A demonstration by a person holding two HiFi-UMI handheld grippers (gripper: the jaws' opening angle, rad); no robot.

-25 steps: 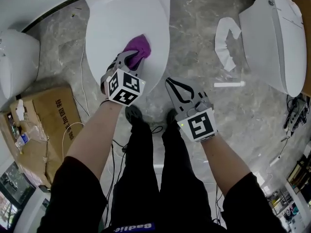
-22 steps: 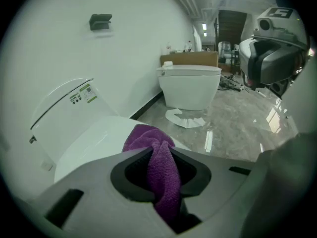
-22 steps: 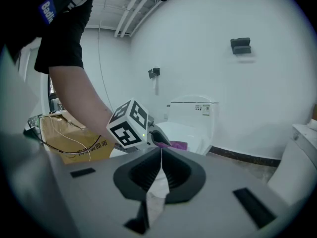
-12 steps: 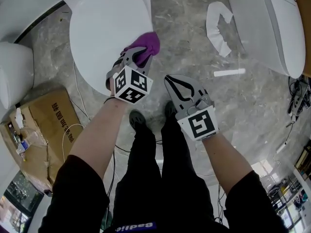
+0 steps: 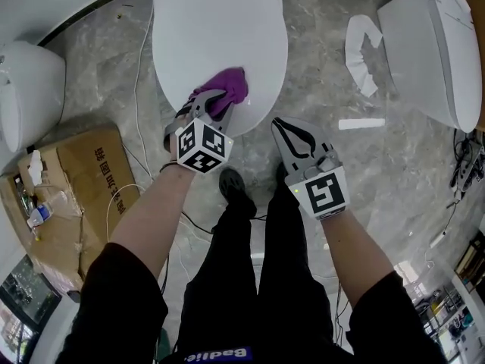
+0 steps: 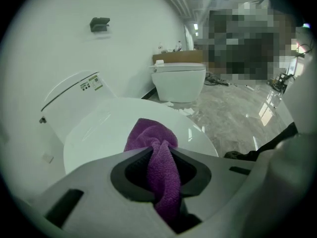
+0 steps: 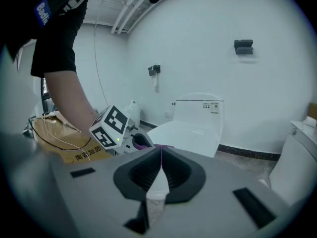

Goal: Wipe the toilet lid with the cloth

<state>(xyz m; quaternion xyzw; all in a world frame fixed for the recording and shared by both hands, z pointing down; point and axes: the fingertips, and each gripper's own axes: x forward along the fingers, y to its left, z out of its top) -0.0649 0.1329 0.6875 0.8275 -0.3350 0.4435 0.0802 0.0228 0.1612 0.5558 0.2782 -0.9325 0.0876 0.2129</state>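
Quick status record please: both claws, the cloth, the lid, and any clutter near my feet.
left claw: shut on the cloth
right claw: shut, empty, held over the floor right of the toilet lid
cloth: purple, bunched, lying on the lid near its front edge
toilet lid: white, closed
clutter: cardboard box on the floor at left, thin cable beside the toilet

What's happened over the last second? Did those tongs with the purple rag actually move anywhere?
The left tongs swept the purple cloth across the toilet lid: from near its middle out to its right edge, then back in a little, near the front rim. Unchanged: the left tongs stay shut on the cloth, and the right tongs stay shut and empty, off the lid, over the floor.
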